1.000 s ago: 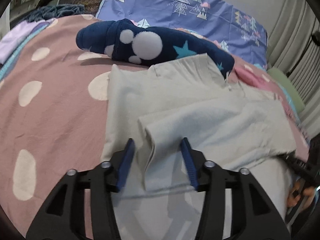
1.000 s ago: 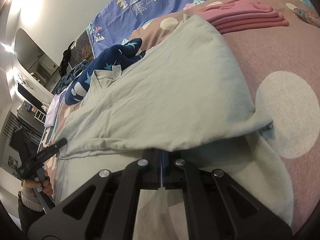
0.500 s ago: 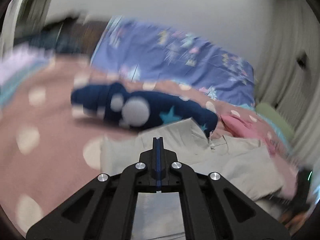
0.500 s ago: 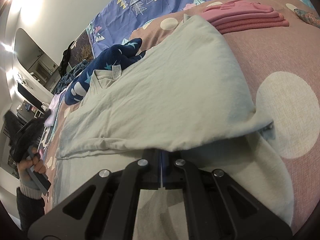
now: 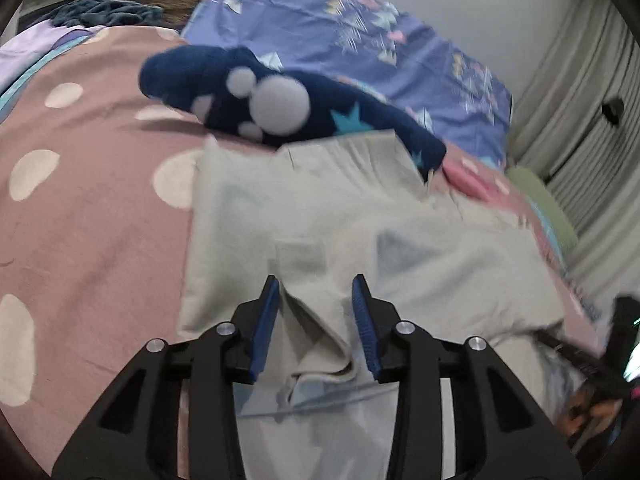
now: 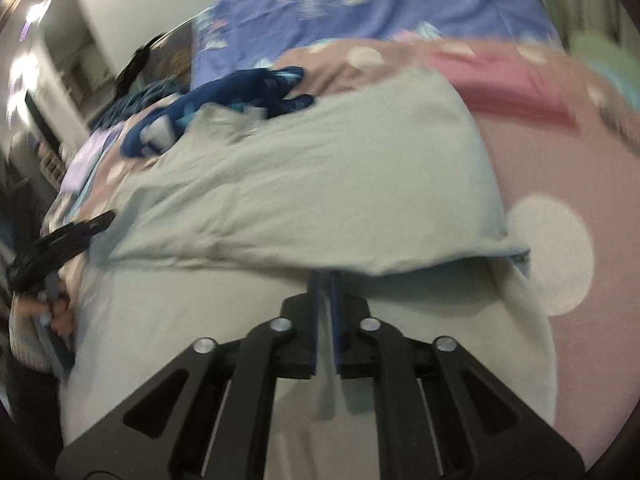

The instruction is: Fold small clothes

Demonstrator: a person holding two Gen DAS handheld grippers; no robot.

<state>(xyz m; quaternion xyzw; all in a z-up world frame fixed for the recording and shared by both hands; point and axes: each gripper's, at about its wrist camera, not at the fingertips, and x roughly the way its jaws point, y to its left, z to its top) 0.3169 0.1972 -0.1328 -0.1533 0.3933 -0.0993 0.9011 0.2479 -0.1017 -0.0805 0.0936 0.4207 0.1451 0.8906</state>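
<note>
A pale grey garment [image 5: 344,216] lies partly folded on a pink bedspread with white dots [image 5: 92,208], near a blue patterned pillow [image 5: 360,36] and grey curtains [image 5: 576,112]. The left gripper [image 5: 316,300] gapes over a fold; the right gripper [image 6: 325,280] is parted only slightly at the folded edge.

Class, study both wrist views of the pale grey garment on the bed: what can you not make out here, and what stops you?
- Right gripper tips: hidden under the fold of the pale grey cotton garment, right wrist view; grip unclear.
- Garment's near hem: covered by the open left gripper, left wrist view.
- Folded pink cloth: motion-blurred, right wrist view.
- Navy star-patterned fleece garment: far end hidden behind the grey garment, left wrist view.
</note>
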